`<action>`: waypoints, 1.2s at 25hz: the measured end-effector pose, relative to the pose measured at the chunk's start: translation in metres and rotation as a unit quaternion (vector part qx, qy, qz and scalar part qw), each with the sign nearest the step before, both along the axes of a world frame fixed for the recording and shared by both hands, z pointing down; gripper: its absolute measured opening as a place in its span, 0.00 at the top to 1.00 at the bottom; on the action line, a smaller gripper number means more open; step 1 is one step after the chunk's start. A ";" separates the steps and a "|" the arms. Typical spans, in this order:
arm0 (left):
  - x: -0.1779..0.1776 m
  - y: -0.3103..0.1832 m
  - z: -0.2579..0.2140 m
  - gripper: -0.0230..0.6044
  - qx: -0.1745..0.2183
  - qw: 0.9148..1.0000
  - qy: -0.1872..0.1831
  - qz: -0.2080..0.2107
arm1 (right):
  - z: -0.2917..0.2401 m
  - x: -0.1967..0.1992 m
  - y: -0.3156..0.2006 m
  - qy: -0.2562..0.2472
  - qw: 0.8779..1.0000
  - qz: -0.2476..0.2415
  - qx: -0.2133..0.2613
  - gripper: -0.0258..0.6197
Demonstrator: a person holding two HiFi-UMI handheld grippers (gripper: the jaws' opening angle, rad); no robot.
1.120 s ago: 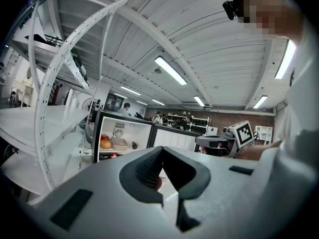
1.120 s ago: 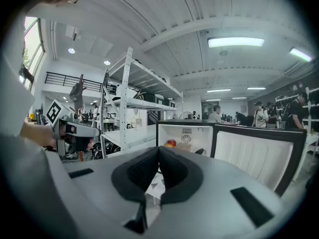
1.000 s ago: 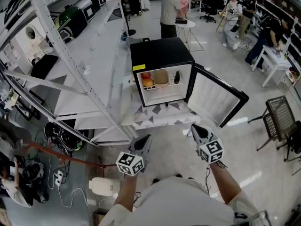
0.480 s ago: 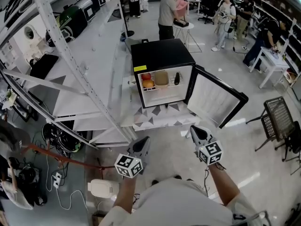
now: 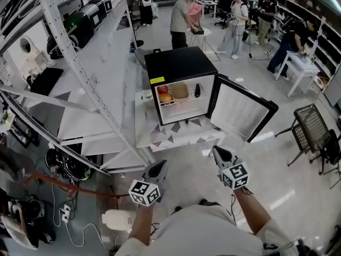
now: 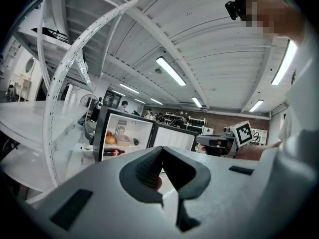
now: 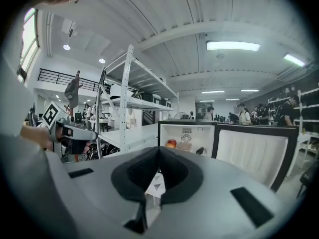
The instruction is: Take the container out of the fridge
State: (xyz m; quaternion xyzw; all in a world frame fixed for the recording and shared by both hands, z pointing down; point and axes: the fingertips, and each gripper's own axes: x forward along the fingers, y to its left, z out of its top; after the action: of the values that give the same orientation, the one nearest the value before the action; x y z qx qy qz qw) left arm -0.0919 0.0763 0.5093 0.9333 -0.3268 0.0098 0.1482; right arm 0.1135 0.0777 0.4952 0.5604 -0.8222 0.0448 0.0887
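Observation:
A small black fridge (image 5: 180, 65) stands with its door (image 5: 242, 111) swung open to the right. On its upper shelf sits a beige container (image 5: 180, 90), between red and orange fruit (image 5: 164, 94) and a dark item (image 5: 197, 90). My left gripper (image 5: 160, 167) and right gripper (image 5: 217, 151) are both held well short of the fridge, shut and holding nothing. From the left gripper view, the container (image 6: 123, 140) lies far beyond the shut left gripper (image 6: 161, 150). The right gripper view shows it (image 7: 185, 146) past the shut right gripper (image 7: 158, 150).
The fridge rests on a low table with a triangle pattern (image 5: 178, 135). A tall white shelving rack (image 5: 85, 89) runs along the left. A red bottle (image 6: 112, 152) lies on the fridge's lower shelf. Several people stand behind, and a mesh chair (image 5: 314, 127) is at the right.
Both grippers sit a little lower in the head view and the fridge slightly higher. Both stay shut. People in the background have shifted.

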 end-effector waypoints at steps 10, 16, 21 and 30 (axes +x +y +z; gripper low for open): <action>-0.021 0.002 0.009 0.96 -0.005 1.000 0.002 0.019 | 0.015 -0.016 0.013 -0.007 0.999 0.032 -0.012 0.95; -0.019 -0.012 0.009 0.96 -0.005 1.000 0.005 0.019 | 0.015 -0.015 -0.002 -0.003 0.999 0.031 -0.012 0.95; -0.011 -0.033 0.013 0.96 -0.013 1.000 0.008 0.012 | 0.025 -0.005 -0.026 -0.004 0.999 0.028 -0.022 0.95; 0.018 -0.084 0.020 0.96 -0.028 1.000 -0.001 -0.005 | 0.035 0.022 -0.087 -0.003 0.999 0.006 -0.035 0.95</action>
State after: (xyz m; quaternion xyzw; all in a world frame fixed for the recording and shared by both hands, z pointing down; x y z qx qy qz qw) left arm -0.0734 -0.0075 0.5293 0.9270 -0.3317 0.0191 0.1741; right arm 0.1356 -0.0098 0.5299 0.5619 -0.8169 0.0761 0.1059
